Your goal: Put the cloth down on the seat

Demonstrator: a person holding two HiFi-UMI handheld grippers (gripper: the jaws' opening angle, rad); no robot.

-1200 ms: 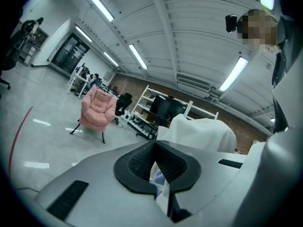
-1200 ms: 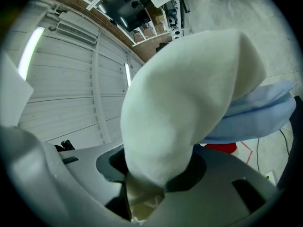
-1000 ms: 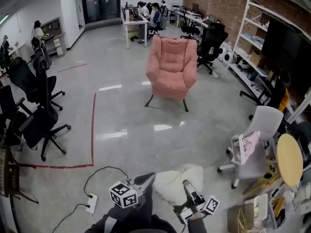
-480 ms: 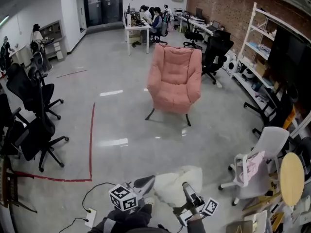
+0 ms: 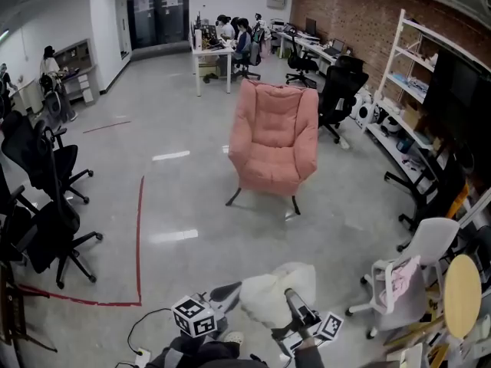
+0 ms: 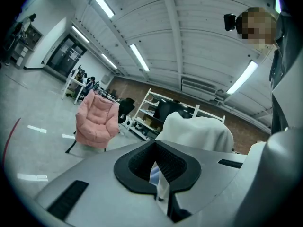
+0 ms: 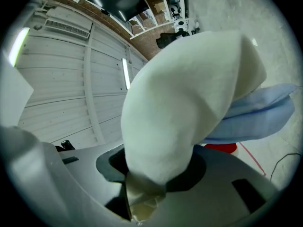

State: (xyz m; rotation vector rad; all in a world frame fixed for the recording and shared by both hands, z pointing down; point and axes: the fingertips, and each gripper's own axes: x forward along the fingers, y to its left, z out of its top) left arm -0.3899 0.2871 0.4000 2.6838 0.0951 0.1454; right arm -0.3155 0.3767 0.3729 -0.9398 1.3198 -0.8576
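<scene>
A pink armchair (image 5: 272, 140) stands on the grey floor ahead, its seat bare; the left gripper view shows the armchair (image 6: 96, 119) at the left. A white fluffy cloth (image 5: 275, 288) with a pale blue side (image 7: 255, 117) hangs bunched between both grippers at the bottom of the head view. My left gripper (image 5: 229, 290) is shut on a corner of the cloth (image 6: 158, 176). My right gripper (image 5: 292, 296) is shut on another part, and the white bulk (image 7: 189, 103) fills its view. The armchair is still some way off.
Black office chairs (image 5: 46, 198) stand at the left, beside a red tape line (image 5: 139, 236). A white office chair (image 5: 406, 274) with a pink cloth, a round wooden table (image 5: 462, 284) and shelves (image 5: 430, 75) line the right. A black chair (image 5: 341, 90) stands behind the armchair. A cable (image 5: 149, 320) lies near my feet.
Both grippers have carried the cloth forward across the floor towards the pink armchair, which now looks nearer. The white office chair and the red tape have slid back and outward in view.
</scene>
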